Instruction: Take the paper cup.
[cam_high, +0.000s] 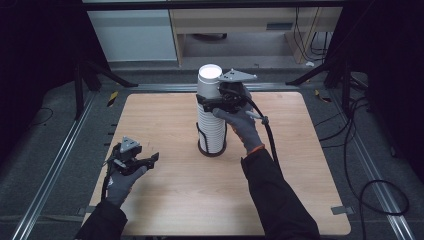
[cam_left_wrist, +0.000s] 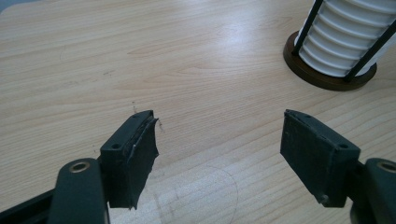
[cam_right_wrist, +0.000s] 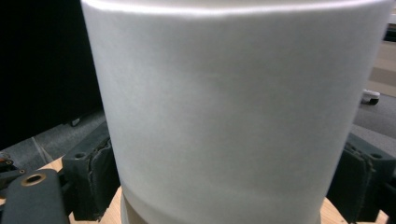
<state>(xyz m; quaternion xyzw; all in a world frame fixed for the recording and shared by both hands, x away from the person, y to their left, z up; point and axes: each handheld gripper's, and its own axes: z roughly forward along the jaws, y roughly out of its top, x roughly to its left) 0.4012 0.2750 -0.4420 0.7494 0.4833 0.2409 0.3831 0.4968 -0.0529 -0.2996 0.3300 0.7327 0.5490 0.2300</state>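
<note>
A tall stack of white paper cups (cam_high: 210, 122) stands in a black wire holder with a round dark base (cam_high: 212, 150) at the middle of the wooden table (cam_high: 175, 200). My right gripper (cam_high: 210, 100) reaches in from the right, near the top of the stack. In the right gripper view its pads (cam_right_wrist: 100, 172) sit against both sides of the top cup (cam_right_wrist: 229, 107). My left gripper (cam_high: 150, 160) rests low at the front left of the table, jaws (cam_left_wrist: 219, 140) apart with only bare wood between them. The holder base (cam_left_wrist: 327, 77) lies ahead of it, to the right.
Metal rails run along both sides of the table. Black cables trail over the floor on the right (cam_high: 370, 195). A pale cabinet (cam_high: 132, 35) and a desk (cam_high: 240, 20) stand beyond the far edge.
</note>
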